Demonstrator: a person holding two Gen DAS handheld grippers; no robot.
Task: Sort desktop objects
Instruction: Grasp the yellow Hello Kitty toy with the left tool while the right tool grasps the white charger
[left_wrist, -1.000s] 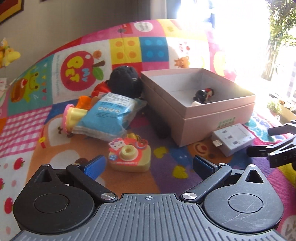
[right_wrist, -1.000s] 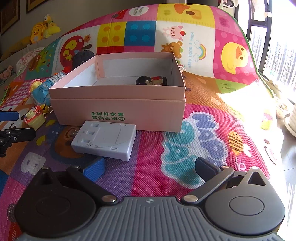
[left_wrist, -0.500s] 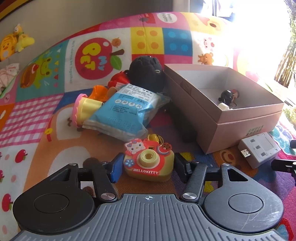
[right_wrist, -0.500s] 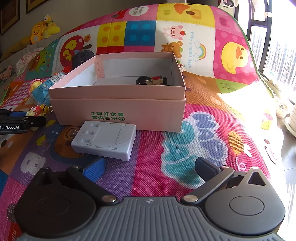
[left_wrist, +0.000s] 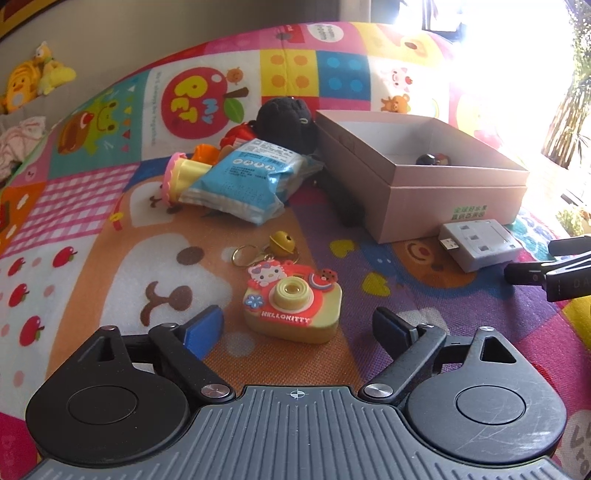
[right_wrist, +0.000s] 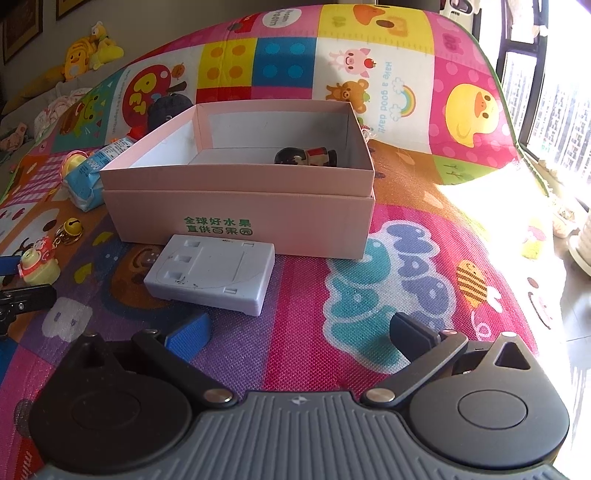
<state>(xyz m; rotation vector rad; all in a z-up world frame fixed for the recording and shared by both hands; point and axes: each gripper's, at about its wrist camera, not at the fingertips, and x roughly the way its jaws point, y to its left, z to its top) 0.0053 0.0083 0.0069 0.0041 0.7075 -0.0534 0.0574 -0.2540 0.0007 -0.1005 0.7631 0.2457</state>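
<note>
A yellow Hello Kitty toy camera (left_wrist: 291, 308) with a key ring and bell (left_wrist: 281, 242) lies on the play mat, just ahead of my open left gripper (left_wrist: 297, 328), between its blue pads but not held. It also shows in the right wrist view (right_wrist: 37, 264). The pink open box (left_wrist: 454, 201) (right_wrist: 236, 206) holds a small figurine (right_wrist: 306, 157). A grey USB adapter (right_wrist: 212, 275) (left_wrist: 480, 243) lies in front of the box. My right gripper (right_wrist: 299, 332) is open and empty, just behind the adapter.
A blue tissue pack (left_wrist: 240, 181), a yellow-pink toy (left_wrist: 181, 173), an orange toy (left_wrist: 207, 153) and a black plush (left_wrist: 288, 123) are piled left of the box. The right gripper's fingers (left_wrist: 543, 273) show at the left view's right edge. Plush toys (right_wrist: 92, 51) sit far back.
My left gripper had closed in around the toy camera half a second ago; now its jaws are wide open and it has drawn back. The camera lies free. The right gripper has not moved.
</note>
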